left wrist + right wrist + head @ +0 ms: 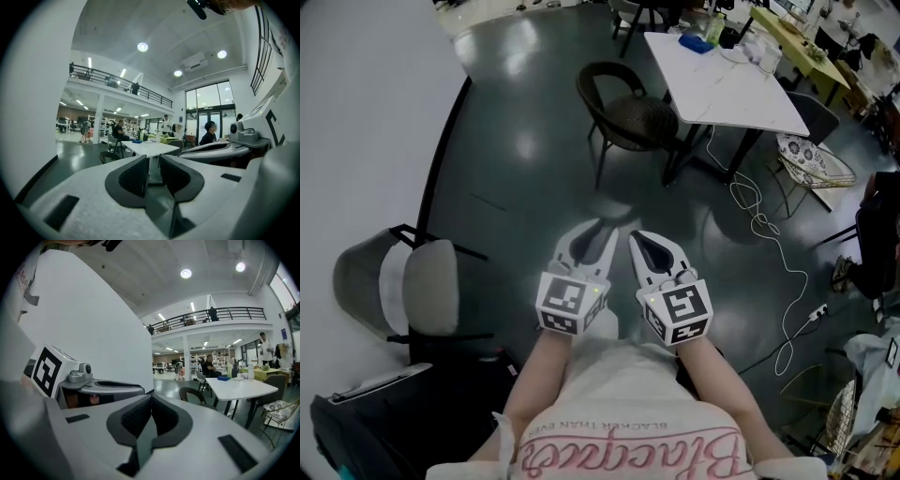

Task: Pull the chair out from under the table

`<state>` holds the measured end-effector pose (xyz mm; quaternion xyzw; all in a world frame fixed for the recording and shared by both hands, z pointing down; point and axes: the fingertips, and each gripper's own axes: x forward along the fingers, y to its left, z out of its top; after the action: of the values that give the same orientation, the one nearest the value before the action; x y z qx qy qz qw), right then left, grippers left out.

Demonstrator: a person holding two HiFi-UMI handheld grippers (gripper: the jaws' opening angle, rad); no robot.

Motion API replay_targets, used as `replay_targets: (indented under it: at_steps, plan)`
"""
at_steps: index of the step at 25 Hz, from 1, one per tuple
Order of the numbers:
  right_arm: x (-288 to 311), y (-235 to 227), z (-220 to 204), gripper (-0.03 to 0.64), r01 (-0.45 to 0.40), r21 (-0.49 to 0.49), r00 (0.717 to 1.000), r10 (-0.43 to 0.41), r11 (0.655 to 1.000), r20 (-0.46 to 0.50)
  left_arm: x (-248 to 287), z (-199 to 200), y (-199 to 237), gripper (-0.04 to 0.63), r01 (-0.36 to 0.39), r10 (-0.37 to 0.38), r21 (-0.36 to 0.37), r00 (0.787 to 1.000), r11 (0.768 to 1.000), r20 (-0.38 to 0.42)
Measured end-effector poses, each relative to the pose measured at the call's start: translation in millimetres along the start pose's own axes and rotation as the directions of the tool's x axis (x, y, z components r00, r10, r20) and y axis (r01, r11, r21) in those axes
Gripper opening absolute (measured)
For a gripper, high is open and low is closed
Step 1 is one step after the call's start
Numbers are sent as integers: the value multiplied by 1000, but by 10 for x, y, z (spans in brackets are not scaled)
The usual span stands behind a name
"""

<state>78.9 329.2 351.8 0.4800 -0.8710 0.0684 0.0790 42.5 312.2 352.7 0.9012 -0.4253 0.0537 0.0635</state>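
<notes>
Floor [534,159]: dark and glossy with light glare, filling most of the head view.
Table [722,84]: white rectangular top on dark legs, at about 1 o'clock from the grippers and well apart from them.
Chair [628,108]: dark, with a curved back, at 12 o'clock from the grippers and far from both. It stands at the table's left edge with its seat against that edge and its back turned away from the table. Neither gripper touches it.
Grey chair [403,286]: at 9 o'clock, close to the person's left side, beside the light wall.
Patterned chair [811,159]: white wire seat at the table's far right side, about 2 o'clock.
Black bag [384,412]: at 8 o'clock, just below the grey chair.
Left gripper [605,228]: held out in front of the body and pointing toward 12 o'clock. Its fingers are spread by a slim gap, with only air between the pads.
Right gripper [636,236]: just beside the left one and pointing the same way. Its finger pads are pressed together at the tips and pinch nothing.
Cable [769,234]: white, snaking over the floor from under the table toward 3 o'clock.
Blue item [696,42]: small, lying on the table's far end.
</notes>
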Motion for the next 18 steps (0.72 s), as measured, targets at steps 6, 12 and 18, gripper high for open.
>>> replay_targets:
  at_steps: [6, 12, 18]
  plan:
    - [791, -352, 205, 3, 34, 17, 999, -34, 999, -5, 567, 134, 653, 75, 27, -27, 4, 1000, 1000, -13]
    - [1591, -539, 352, 3, 33, 12, 999, -33, 999, -11, 997, 245, 1335, 81, 26, -26, 1, 1000, 1000, -7]
    - [2153, -750, 458, 3, 20, 3, 1000, -20, 1000, -23, 1356, 250, 1811, 81, 10, -10, -22, 1000, 1000, -11]
